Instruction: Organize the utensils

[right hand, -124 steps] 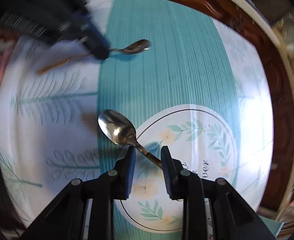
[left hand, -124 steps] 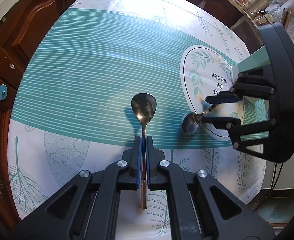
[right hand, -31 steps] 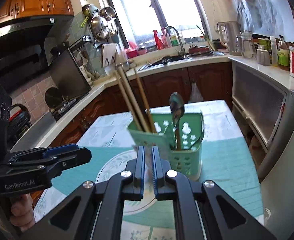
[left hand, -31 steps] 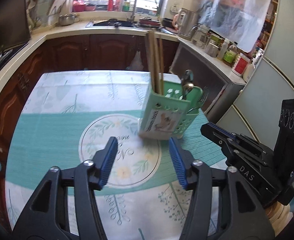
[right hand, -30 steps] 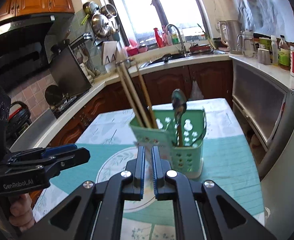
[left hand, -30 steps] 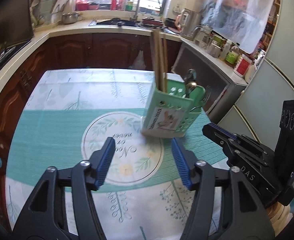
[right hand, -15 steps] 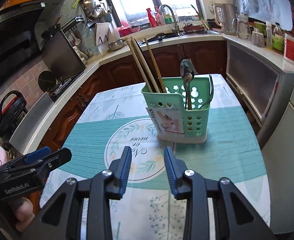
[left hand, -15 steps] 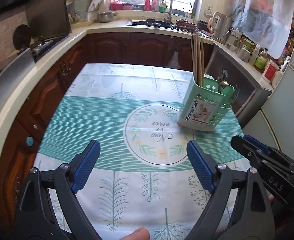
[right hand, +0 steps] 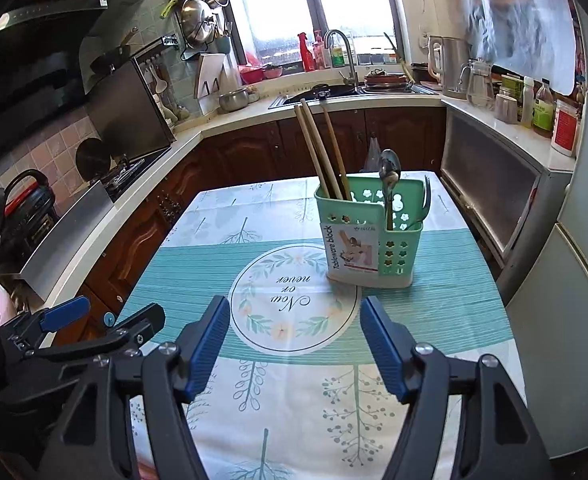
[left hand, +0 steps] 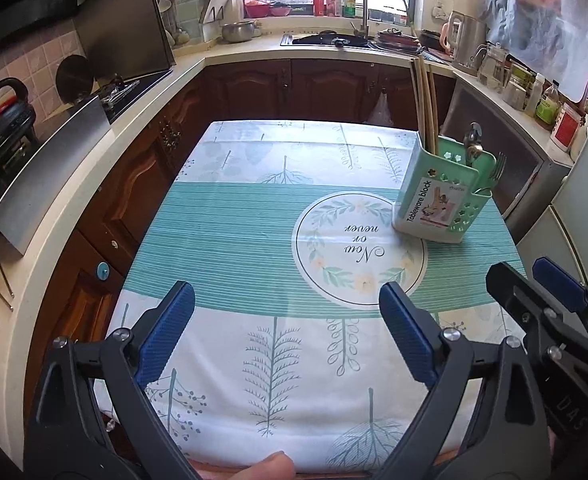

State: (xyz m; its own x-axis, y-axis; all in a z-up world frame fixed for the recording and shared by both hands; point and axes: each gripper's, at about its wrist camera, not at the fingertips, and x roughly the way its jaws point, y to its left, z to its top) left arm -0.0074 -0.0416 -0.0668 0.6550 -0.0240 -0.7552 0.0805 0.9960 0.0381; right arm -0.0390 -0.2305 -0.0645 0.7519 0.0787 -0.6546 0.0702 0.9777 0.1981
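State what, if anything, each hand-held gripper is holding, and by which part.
Nothing is held. The left hand-held gripper and the right hand-held gripper have both just been opening, with only tablecloth between the jaws. The spoons stand in the green caddy.

The left tool (left hand: pixel 286 332), jaws just widened and empty, hangs over the tablecloth (left hand: pixel 230 240) near the green caddy (left hand: pixel 442 204).

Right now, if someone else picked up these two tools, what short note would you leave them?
Left hand-held gripper: open, nothing between its jaws, which have just been opening.
Right hand-held gripper: open and empty too, jaws just been opening.
Green perforated plastic cutlery holder stands upright on the teal-striped leaf-print tablecloth, beside the round "Now or never" emblem.
Done: wooden chopsticks, metal spoons and a metal fork stand in the holder.
Left: no loose utensil shows on the cloth; probably nothing.
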